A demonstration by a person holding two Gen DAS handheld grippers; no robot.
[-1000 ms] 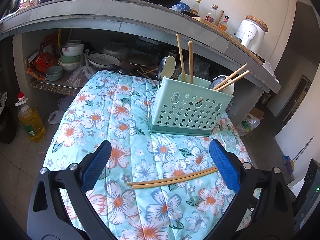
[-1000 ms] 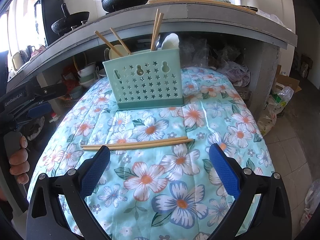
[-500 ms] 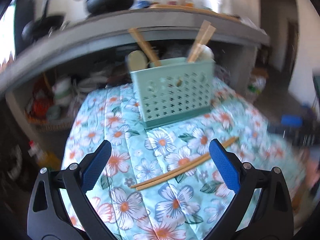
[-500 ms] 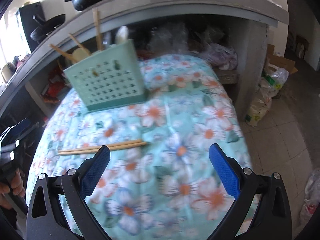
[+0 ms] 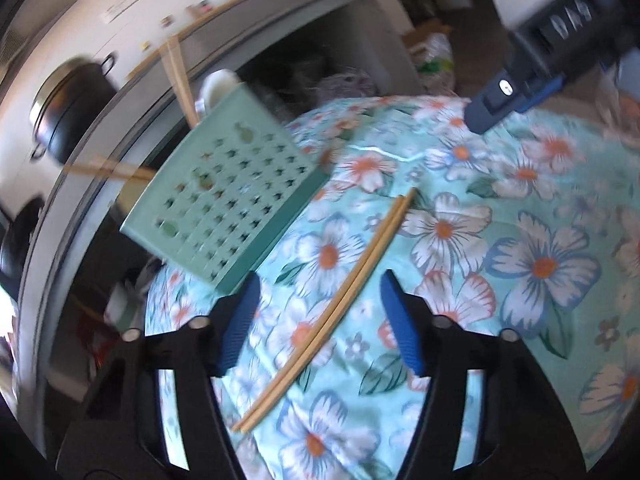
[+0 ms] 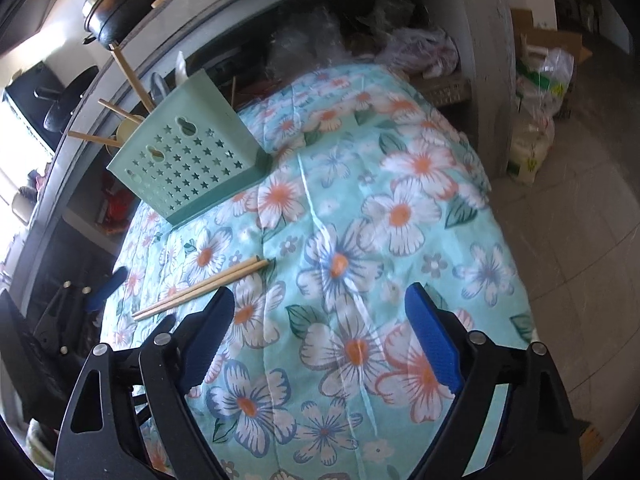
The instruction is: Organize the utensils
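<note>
Left wrist view: left tool [image 5: 320, 320] now closing astride chopsticks [image 5: 344, 292], untouched; right tool [image 6: 320, 340] narrowing, empty.

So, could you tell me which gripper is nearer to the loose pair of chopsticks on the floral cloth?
Left. The left gripper straddles the chopsticks, its closing fingers either side, not yet touching. The right gripper sits off beyond their tip, closing on nothing.

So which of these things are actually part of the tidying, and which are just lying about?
Part of the job:
- pair of loose wooden chopsticks on the floral cloth
- mint-green star-punched plastic utensil holder
- left tongs, closing around the chopsticks

Just lying about:
- black cooking pot
- plastic bags on the floor
</note>
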